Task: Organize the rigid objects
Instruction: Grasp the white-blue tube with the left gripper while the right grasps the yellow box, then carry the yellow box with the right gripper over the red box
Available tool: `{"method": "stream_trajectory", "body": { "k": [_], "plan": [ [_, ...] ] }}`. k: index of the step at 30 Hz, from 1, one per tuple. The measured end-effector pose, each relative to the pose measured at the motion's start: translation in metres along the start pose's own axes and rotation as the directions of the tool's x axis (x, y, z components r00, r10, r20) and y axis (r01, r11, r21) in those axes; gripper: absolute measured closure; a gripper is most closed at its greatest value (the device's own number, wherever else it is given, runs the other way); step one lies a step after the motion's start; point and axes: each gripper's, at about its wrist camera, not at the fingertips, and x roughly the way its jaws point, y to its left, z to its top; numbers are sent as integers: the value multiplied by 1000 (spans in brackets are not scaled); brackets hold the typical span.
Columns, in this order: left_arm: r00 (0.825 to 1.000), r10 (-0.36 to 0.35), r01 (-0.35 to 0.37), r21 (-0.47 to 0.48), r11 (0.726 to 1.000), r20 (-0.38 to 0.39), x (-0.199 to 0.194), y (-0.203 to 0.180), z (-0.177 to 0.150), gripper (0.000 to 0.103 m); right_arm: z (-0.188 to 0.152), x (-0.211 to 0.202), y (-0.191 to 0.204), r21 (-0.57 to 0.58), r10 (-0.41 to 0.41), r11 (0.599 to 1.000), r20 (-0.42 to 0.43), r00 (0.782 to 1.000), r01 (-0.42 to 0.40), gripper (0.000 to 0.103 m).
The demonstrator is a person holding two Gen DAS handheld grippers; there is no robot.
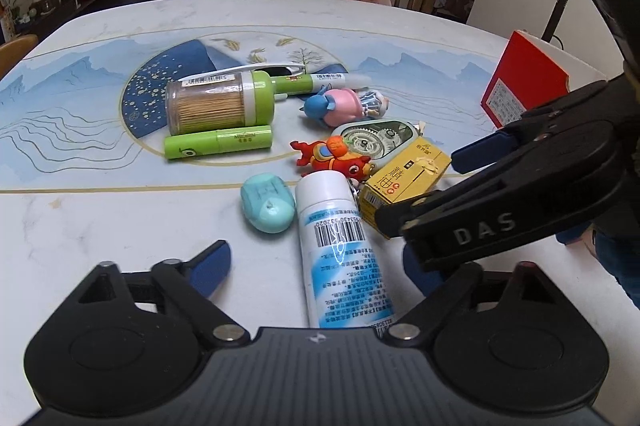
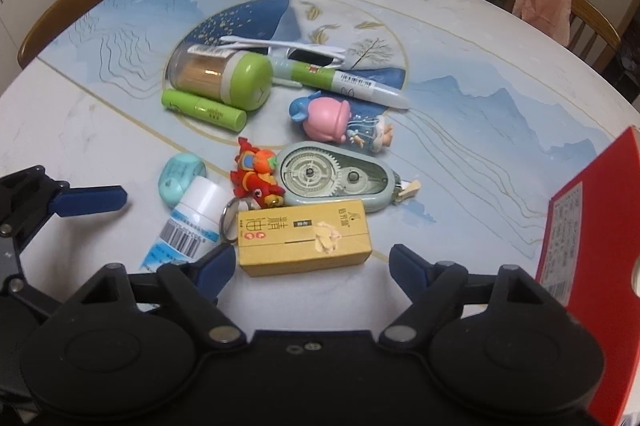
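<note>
Yellow box (image 2: 305, 237) lies on the desk (image 2: 460, 161) just ahead of the right tool (image 2: 311, 262), long axis crosswise between its wide-open, empty fingers. Left tool (image 1: 316, 270), equally spread and empty, straddles the white bottle (image 1: 340, 250), pointing lengthwise away.

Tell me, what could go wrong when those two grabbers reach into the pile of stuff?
The white bottle lies on its side between the left gripper's open fingers; a nudge might roll it into the teal case. The yellow box touches the key ring of the red dragon toy, so lifting it with the right gripper could drag the toy. The two grippers sit close and may bump.
</note>
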Motion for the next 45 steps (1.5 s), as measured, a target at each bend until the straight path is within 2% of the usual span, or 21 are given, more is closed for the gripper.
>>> {"method": "stream_trajectory", "body": {
  "k": [1, 3, 7, 9, 11, 14, 23, 30, 34, 40, 44, 45],
  "plan": [
    [1000, 4, -4, -2, 1000, -1, 1, 0, 0, 18, 0, 1, 0, 0, 1, 1000, -1, 1000, -1, 23],
    [1000, 2, -2, -2, 1000, -9, 3, -2, 1, 32, 0, 3, -1, 1, 5, 1000, -2, 1000, -5, 23],
    [1000, 30, -30, 34, 999, -10, 4, -8, 0, 38, -1, 5, -2, -3, 21, 1000, -3, 1000, -21, 29],
    [999, 37, -36, 49, 998, -9, 4, -11, 0, 47, -2, 4, -1, -2, 33, 999, 0, 999, -33, 33],
    [999, 50, -49, 63, 997, -12, 4, -15, 0, 51, -4, 3, 0, -9, 20, 1000, 7, 1000, -20, 34],
    [998, 66, -64, 80, 995, -14, 4, -19, 0, 63, -7, 0, -2, 2, 3, 1000, 19, 1000, -3, 34],
    [998, 52, -52, 29, 998, -25, 1, -14, 2, 64, -22, -30, -18, 99, -11, 995, 64, 998, 5, 35],
    [999, 35, -36, -16, 999, -18, -16, -11, 3, 65, -39, -72, -26, 147, 14, 989, 117, 993, -31, 35],
    [999, 23, -25, -64, 998, -39, -23, -7, 1, 65, -48, -95, -33, 171, 23, 984, 143, 989, -48, 35],
    [1000, 20, -20, -89, 996, -10, -45, -7, 3, 66, -62, -131, -48, 192, 20, 980, 198, 980, -59, 35],
    [1000, 12, -12, -113, 993, -2, -54, -9, 3, 76, -70, -151, -64, 214, 7, 975, 219, 976, -55, 35],
    [1000, 11, -11, -114, 993, -1, -55, -10, 3, 91, -72, -155, -68, 218, -2, 975, 226, 974, -49, 35]
  ]
}}
